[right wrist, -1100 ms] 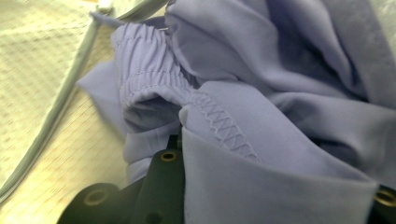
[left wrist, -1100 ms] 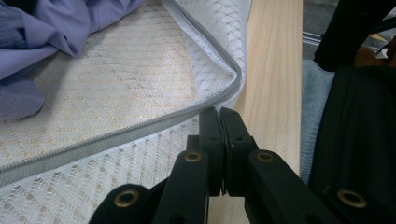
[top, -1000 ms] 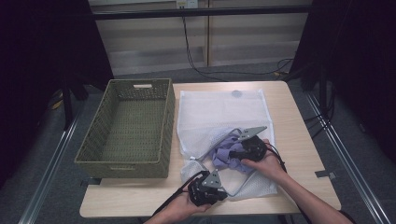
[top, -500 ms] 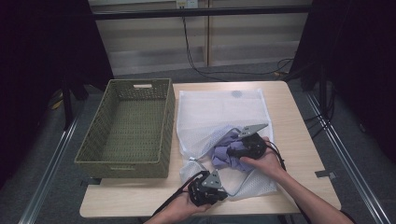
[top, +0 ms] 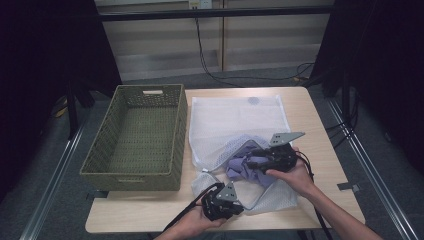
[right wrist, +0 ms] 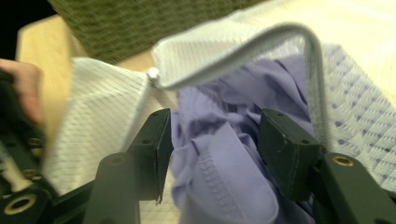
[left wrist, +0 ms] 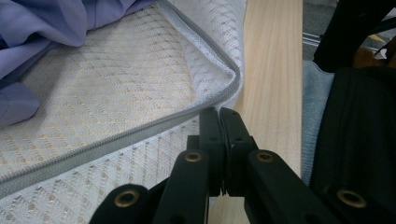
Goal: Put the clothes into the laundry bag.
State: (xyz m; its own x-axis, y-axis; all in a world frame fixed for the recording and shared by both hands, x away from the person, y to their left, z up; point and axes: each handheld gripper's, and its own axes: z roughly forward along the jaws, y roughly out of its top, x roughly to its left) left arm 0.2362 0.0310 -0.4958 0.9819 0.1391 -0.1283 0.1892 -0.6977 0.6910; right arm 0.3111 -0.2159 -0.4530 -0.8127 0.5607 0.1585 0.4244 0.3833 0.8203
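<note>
Nearest the person, the left gripper [top: 235,200] is clenched on the near edge of the white mesh laundry bag [top: 235,120], its jaws pressed together on the fabric just beside the grey zipper [left wrist: 116,135] at the corner of the mouth. That pinch is thin, and the mesh looks slick and loosely woven, so a tug from the other side could probably pull the edge free and let the mouth fall shut.

A little farther in, the right gripper [top: 252,161] has just been opening; its jaws stand apart with the purple garment [top: 245,167] bunched between them, the pads not pressing on it. The garment lies partly inside the bag's mouth, on the mesh, with folds spilling toward the opening. It is soft and limp, with a stitched hem visible in the right gripper view (the cloth there is crumpled into thick rolls). The risk I see: as this gripper draws back, a jaw tip may snag a fold or the raised zipper loop and drag the garment back out, or lift the upper flap of the bag.

Beyond, the bag lies flat on the pale wooden desk [top: 310,125]. To the left stands a rectangular olive woven basket [top: 135,135] with a handle slot in its far wall, close beside the bag.
</note>
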